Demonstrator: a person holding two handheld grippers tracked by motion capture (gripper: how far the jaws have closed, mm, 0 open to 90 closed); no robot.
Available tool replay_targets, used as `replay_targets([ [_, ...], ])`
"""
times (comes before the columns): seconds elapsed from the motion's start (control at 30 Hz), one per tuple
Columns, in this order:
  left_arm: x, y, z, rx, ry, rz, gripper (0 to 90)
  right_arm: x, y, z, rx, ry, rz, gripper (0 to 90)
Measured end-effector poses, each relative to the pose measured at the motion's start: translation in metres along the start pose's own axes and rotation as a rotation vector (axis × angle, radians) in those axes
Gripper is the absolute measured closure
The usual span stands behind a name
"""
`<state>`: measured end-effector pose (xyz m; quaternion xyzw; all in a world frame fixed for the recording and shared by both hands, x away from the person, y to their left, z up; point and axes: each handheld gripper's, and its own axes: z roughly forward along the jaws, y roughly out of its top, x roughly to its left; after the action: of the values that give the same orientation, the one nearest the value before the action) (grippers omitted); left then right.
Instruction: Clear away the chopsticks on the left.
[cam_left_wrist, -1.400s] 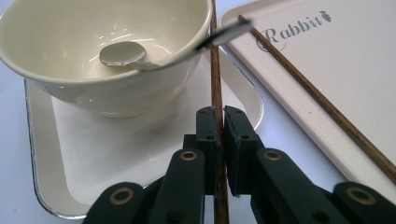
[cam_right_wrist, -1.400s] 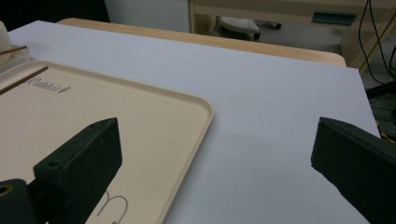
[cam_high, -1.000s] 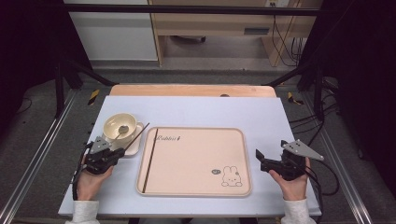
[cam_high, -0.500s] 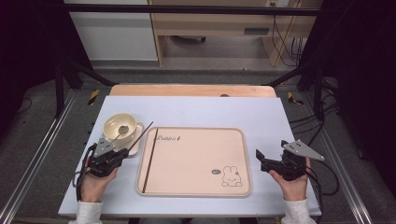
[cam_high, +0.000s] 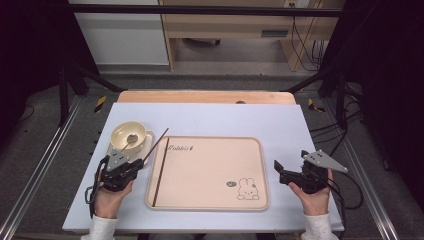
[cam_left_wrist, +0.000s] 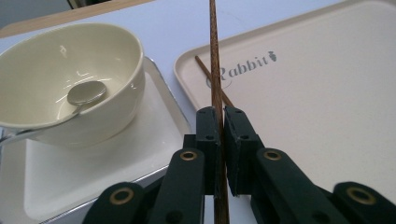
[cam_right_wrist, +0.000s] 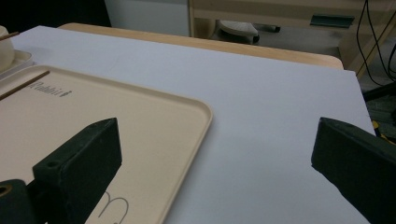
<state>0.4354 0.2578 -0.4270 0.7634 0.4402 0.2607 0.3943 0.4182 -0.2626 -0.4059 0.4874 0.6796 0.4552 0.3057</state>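
Note:
My left gripper (cam_high: 136, 165) is shut on a dark wooden chopstick (cam_high: 156, 142) that slants up and to the right, its tip over the left rim of the beige rabbit tray (cam_high: 210, 172). In the left gripper view the chopstick (cam_left_wrist: 215, 70) runs straight up from between the closed jaws of that gripper (cam_left_wrist: 222, 123). A second chopstick (cam_high: 160, 172) lies flat along the tray's left side, also seen as a short stretch (cam_left_wrist: 204, 66). My right gripper (cam_high: 289, 170) stands open to the right of the tray, and nothing sits between the jaws of this gripper (cam_right_wrist: 215, 154).
A cream bowl (cam_high: 129, 135) with a metal spoon (cam_left_wrist: 86, 92) in it stands on a small white dish (cam_left_wrist: 116, 154), just left of the beige tray. The white table sheet (cam_high: 225, 117) stretches behind. Black frame posts and cables flank the table.
My left gripper has shifted right and slightly toward the person with the chopstick in it, bringing the stick's tip over the tray's left rim. The right gripper has stayed put.

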Motion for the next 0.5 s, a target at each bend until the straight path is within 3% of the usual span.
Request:
replay_targets([
  [0.3, -0.017, 0.005, -0.001, -0.025, 0.017, 0.001, 85.1, 0.000, 0.000, 0.000, -0.001, 0.001, 0.002, 1.9],
  [0.5, -0.024, 0.008, -0.005, -0.055, 0.042, -0.023, 85.1, 0.000, 0.000, 0.000, 0.000, 0.000, 0.000, 1.9],
])
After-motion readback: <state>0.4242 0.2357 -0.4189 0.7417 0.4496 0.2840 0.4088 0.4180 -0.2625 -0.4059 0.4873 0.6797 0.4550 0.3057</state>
